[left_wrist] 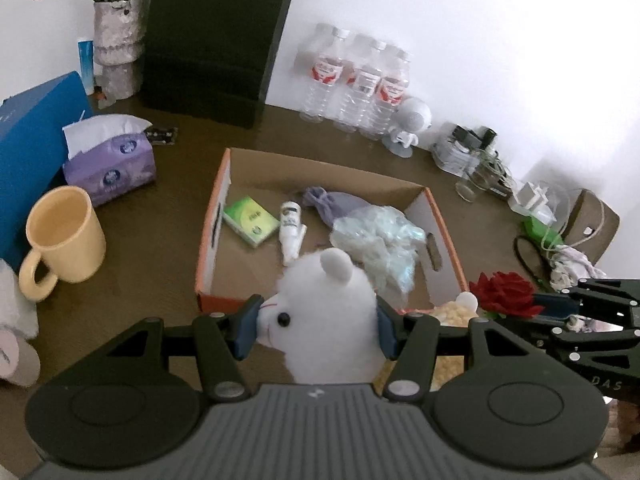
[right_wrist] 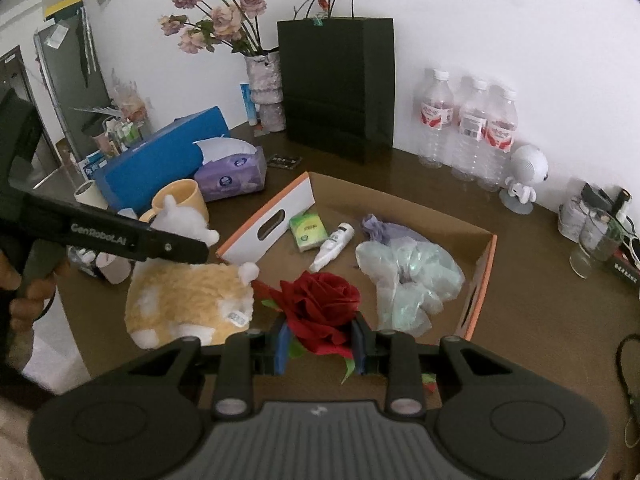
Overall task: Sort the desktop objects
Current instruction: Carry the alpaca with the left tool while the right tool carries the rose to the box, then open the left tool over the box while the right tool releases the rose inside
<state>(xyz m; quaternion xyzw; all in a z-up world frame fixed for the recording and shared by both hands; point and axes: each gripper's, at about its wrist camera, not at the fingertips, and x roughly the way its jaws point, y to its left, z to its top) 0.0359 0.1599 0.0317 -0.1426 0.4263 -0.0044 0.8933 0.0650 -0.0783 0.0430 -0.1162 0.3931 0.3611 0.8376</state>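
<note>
My left gripper is shut on the white head of a plush alpaca toy, held just in front of the open cardboard box. The toy's yellow body shows in the right wrist view, left of the box. My right gripper is shut on a red fabric rose at the box's near edge; the rose also shows in the left wrist view. Inside the box lie a green packet, a white tube, a purple cloth and a crumpled plastic bag.
A yellow mug, purple tissue pack and blue box stand left. A black paper bag, flower vase, water bottles and a white robot figure line the wall. Cables and clutter lie right.
</note>
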